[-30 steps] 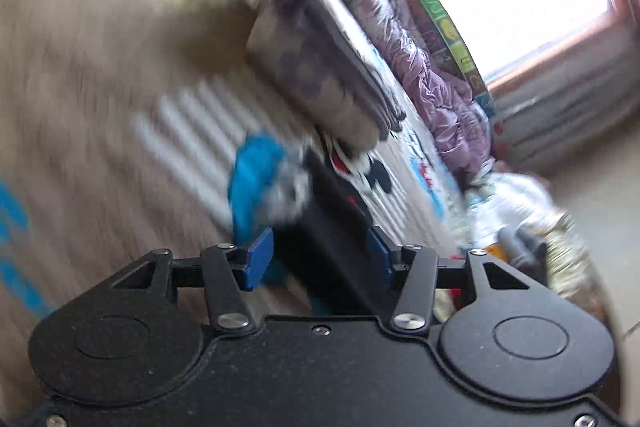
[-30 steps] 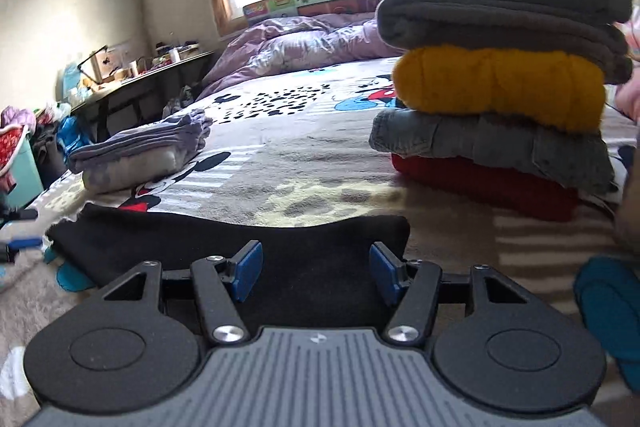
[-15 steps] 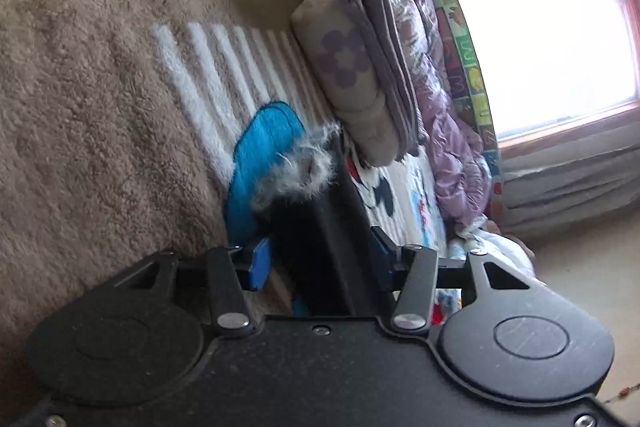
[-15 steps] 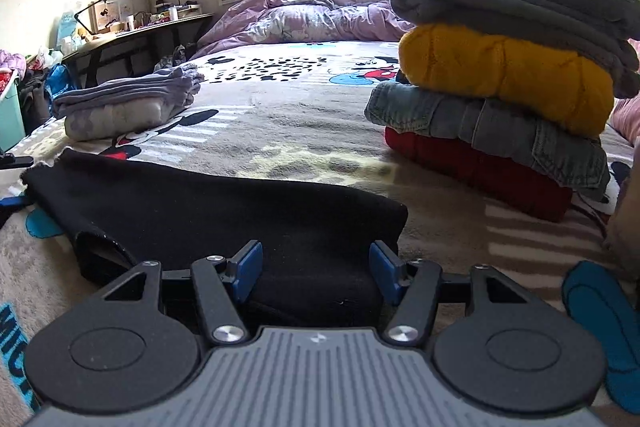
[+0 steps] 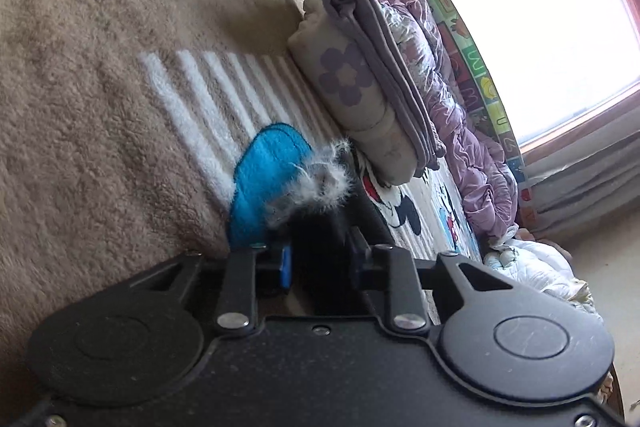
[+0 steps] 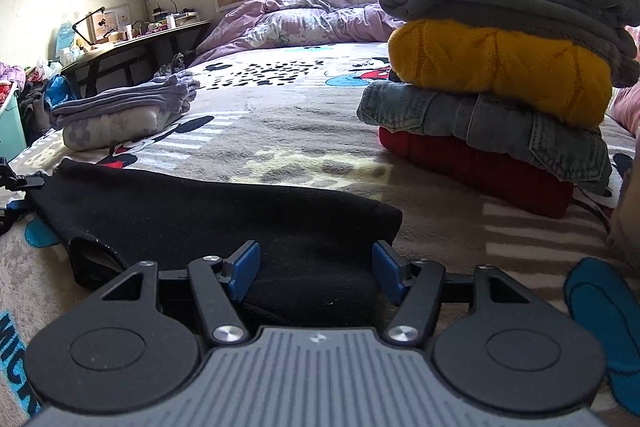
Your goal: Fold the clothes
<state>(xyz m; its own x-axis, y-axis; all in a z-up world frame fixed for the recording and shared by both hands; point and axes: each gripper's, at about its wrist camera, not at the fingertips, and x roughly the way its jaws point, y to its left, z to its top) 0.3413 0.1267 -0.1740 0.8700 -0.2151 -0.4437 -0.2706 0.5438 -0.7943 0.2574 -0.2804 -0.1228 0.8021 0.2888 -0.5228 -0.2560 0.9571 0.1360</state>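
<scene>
A black garment (image 6: 208,211) lies flat on the patterned bed blanket (image 6: 288,131), folded into a long band. My right gripper (image 6: 316,269) is open, its blue pads either side of the garment's near right end. My left gripper (image 5: 318,263) is tilted on its side at the garment's left end (image 5: 320,247), where a grey fur trim (image 5: 320,183) shows. Its jaws have narrowed around the black cloth; whether they pinch it is hidden. The left gripper's tip also shows at the left edge of the right wrist view (image 6: 16,183).
A stack of folded clothes (image 6: 500,75), grey, yellow, denim and red, stands at the right. A small folded purple and flowered pile (image 6: 124,111) lies at the left, also in the left wrist view (image 5: 360,75). A purple duvet (image 6: 304,23) lies under the window.
The black garment has been laid down flat and longer toward the left. My left gripper's jaws have narrowed on its end. My right gripper stays open at the near end.
</scene>
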